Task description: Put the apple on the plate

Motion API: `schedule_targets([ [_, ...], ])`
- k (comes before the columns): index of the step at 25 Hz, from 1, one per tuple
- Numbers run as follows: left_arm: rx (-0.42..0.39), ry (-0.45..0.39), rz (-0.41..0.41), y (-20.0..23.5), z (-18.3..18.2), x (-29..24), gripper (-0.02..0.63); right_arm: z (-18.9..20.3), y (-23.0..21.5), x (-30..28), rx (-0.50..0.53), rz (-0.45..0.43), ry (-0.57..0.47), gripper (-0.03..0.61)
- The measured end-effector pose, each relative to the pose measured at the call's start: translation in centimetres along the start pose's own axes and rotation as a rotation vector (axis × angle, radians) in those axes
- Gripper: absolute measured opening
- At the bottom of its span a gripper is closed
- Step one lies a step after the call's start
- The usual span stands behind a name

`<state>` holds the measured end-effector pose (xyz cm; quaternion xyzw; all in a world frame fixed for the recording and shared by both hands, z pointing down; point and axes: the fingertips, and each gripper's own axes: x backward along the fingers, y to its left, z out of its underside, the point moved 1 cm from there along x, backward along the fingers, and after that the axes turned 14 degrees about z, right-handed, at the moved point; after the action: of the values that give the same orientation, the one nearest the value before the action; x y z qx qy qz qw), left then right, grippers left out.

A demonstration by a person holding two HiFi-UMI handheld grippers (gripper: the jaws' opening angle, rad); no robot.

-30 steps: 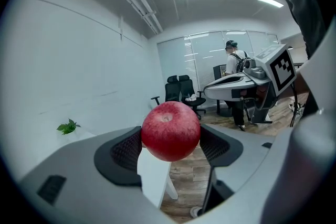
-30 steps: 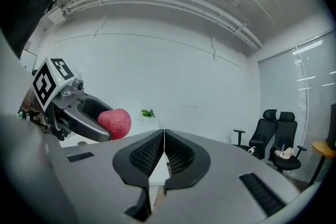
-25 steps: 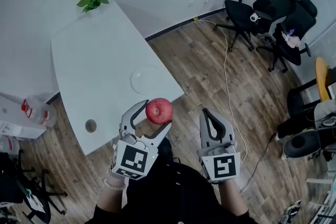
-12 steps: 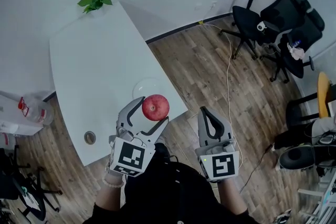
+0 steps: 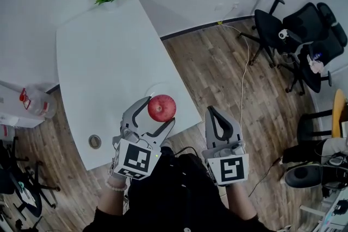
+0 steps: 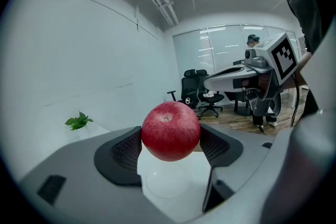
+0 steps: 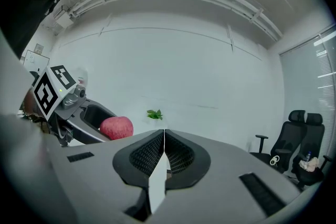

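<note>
- Apple (image 5: 162, 107) first: where is it, and what has it?

- Left gripper (image 5: 161, 111) has it, jaws closed against its two sides, stem end up. The left gripper view shows the fruit clear of the white table (image 5: 98, 57), with the clear glass plate (image 6: 168, 183) lying below and just beyond it.

- Why hold it level like that?

- My guess is so it can go straight down and sit on its base once it is released. The grip is across the widest part, which should stop a round fruit from rolling out.

- And the right gripper (image 5: 212, 111)?

- Jaws pressed together on nothing, held off the table edge over the wooden floor. It looks parked out of the way.

- What differs from a second ago?

- Then the apple hung over the floor, short of the table, and the plate (image 5: 151, 88) sat well ahead of it. Now it overlaps the plate's near rim in the head view. The right gripper has kept its place alongside.
</note>
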<state>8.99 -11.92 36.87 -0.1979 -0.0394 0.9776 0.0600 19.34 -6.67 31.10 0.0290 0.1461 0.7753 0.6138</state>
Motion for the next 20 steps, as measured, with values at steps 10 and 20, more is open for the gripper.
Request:
schedule_targets([
  [10,0.026,0.032,-0.041,0.9,1.9,-0.3,0.357,0.6,0.3,-1.3,0.004,-0.022,0.043,0.041],
  [20,0.040,0.072,-0.097,2.0,2.8,-1.6,0.357,0.6,1.7,-4.0,0.043,-0.159,0.016,0.041],
])
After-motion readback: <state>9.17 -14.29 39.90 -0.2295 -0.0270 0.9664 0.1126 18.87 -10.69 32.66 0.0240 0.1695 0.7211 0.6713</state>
